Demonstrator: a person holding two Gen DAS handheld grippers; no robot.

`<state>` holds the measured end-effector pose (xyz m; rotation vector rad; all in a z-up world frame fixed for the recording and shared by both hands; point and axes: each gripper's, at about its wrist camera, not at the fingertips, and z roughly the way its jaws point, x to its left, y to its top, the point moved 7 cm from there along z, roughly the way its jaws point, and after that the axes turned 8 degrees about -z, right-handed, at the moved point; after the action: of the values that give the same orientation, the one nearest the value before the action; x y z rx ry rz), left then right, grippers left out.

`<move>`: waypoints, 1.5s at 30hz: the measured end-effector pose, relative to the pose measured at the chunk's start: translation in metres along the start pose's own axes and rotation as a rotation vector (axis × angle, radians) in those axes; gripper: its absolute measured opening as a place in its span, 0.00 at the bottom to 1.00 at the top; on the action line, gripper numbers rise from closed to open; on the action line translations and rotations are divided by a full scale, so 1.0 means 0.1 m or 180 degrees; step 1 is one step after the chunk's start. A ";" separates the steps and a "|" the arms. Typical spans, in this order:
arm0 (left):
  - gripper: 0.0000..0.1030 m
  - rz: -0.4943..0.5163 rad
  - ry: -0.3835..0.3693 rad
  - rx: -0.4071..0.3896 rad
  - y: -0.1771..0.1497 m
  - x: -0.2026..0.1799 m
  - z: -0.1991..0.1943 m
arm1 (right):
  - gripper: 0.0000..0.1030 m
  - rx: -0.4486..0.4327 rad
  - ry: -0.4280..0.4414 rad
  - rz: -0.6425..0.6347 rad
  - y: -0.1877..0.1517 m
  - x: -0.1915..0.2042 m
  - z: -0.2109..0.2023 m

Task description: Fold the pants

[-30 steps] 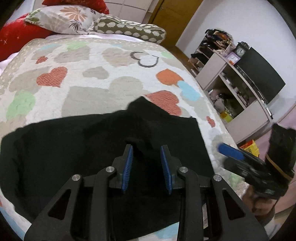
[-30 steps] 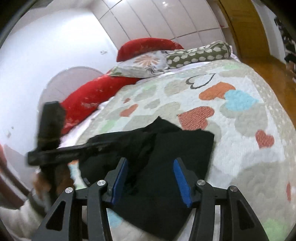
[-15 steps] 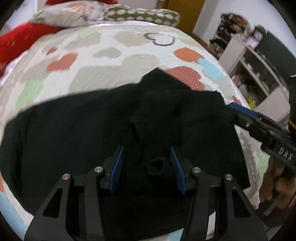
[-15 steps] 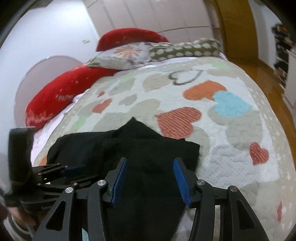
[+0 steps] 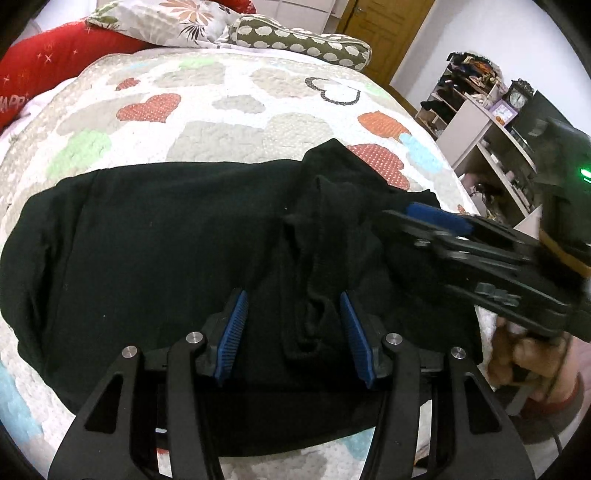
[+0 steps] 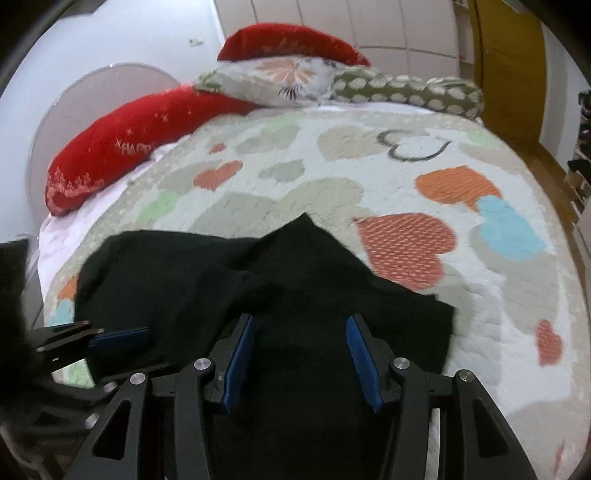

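Black pants (image 5: 155,240) lie spread across the near part of a heart-patterned quilt (image 5: 229,118); they also show in the right wrist view (image 6: 184,273). A bunched, wrinkled fold (image 5: 317,266) sits near the pants' right side. My left gripper (image 5: 293,325) is open, its blue pads on either side of that bunched fold, low over the cloth. My right gripper (image 6: 301,350) is open over the pants' right end and also shows in the left wrist view (image 5: 436,221), held by a hand. Neither holds cloth.
Red pillows (image 6: 122,144), a floral pillow (image 6: 280,81) and a dotted bolster (image 6: 406,90) line the bed's head. A shelf unit (image 5: 480,125) with clutter stands beyond the bed's right edge. A wooden door (image 5: 384,33) is behind.
Both grippers have moved lower and closer over the pants. The right gripper has moved in over the pants' right end. Both stay open.
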<state>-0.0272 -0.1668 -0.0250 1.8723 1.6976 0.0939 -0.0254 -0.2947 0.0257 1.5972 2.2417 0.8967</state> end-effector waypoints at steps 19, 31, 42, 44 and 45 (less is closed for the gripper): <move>0.52 -0.0048 0.0032 -0.0106 -0.02 0.00 -0.03 | 0.49 0.0113 -0.0109 -0.0296 -0.36 0.25 -0.33; 0.52 -0.0045 0.0024 -0.0137 -0.02 0.02 0.01 | 0.50 0.0203 -0.0009 -0.0205 0.09 0.28 0.38; 0.52 -0.0085 0.0020 -0.0166 -0.01 0.02 -0.01 | 0.53 0.0088 -0.0038 -0.0123 0.09 0.25 0.07; 0.52 -0.0125 0.0013 -0.0168 -0.01 0.04 -0.04 | 0.53 0.0064 -0.0024 -0.0122 0.03 0.26 -0.01; 0.52 -0.0124 0.0030 -0.0163 -0.02 0.04 -0.06 | 0.53 0.0065 -0.0034 -0.0135 -0.01 0.27 -0.04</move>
<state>-0.0307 -0.1605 -0.0225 1.8033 1.7214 0.1296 -0.0385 -0.2713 0.0323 1.5532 2.2756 0.8551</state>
